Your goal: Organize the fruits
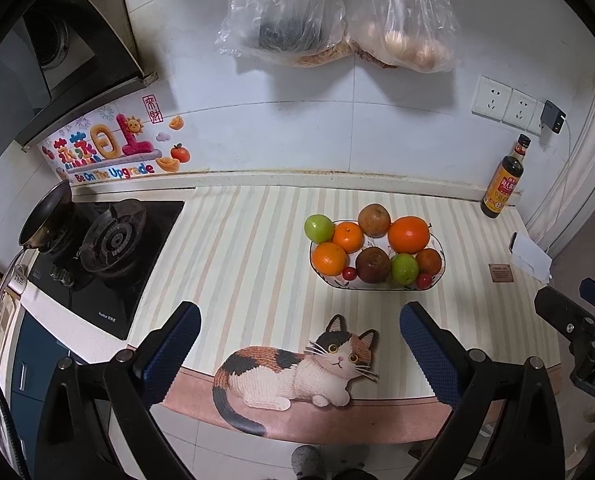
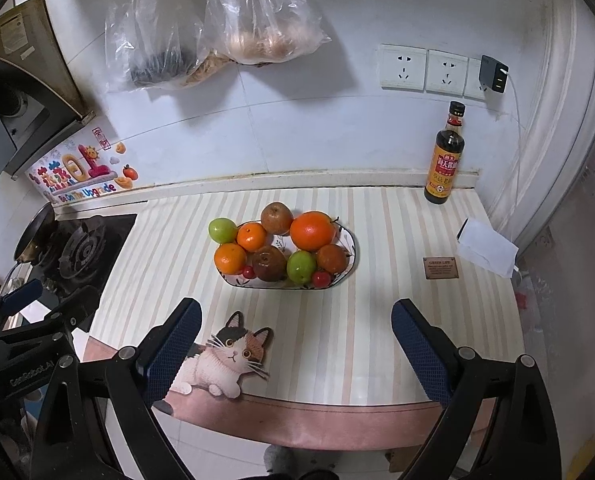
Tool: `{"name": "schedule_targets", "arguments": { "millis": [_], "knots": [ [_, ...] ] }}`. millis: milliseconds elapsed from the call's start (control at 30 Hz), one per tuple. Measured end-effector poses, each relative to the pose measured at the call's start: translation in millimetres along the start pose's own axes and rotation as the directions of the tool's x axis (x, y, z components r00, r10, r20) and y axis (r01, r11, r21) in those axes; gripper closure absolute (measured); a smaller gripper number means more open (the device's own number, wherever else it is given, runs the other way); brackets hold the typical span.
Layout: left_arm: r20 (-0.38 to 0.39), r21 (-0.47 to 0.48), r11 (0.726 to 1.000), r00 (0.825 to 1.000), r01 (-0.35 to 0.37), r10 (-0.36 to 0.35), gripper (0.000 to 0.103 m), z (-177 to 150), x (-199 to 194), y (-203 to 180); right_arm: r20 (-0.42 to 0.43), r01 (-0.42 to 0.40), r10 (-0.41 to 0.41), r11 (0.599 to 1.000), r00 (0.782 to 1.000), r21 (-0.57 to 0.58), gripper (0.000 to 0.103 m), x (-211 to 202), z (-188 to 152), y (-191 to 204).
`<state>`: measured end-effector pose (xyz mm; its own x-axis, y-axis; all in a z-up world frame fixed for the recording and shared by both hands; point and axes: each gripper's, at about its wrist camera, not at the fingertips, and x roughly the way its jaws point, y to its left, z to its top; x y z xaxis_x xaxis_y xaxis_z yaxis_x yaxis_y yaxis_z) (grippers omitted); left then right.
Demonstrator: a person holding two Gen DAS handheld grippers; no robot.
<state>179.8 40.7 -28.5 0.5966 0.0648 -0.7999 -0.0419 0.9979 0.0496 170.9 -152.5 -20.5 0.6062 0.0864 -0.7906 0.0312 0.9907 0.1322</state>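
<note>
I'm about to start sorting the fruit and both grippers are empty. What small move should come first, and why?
Probably ease the right gripper forward toward the bowl, aiming at the big orange. Both grippers are open and short of the bowl, above the cat mat. The big orange sits high at the bowl's back right, so it looks easiest to grasp without nudging its neighbours.

Oranges, green apples, brown pears fill bowl (image 1: 437, 242)

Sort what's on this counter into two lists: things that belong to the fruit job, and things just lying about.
For the job: fruit bowl, oranges, green apples, brown pears, small red fruits.

Lying about: soy sauce bottle, hanging plastic bags, frying pan, white paper.
</note>
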Motion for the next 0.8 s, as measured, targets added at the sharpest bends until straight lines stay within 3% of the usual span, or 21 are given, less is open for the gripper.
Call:
{"name": "schedule_targets", "arguments": {
  "millis": [800],
  "knots": [
    [0.02,0.003,1.0,1.0,0.007,-0.007,0.001,-0.3,-10.6,0.8,-0.008,0.0,0.0,1.0,1.0,-0.008,0.005,-1.1,-6.6,3.7]
  ]
}}
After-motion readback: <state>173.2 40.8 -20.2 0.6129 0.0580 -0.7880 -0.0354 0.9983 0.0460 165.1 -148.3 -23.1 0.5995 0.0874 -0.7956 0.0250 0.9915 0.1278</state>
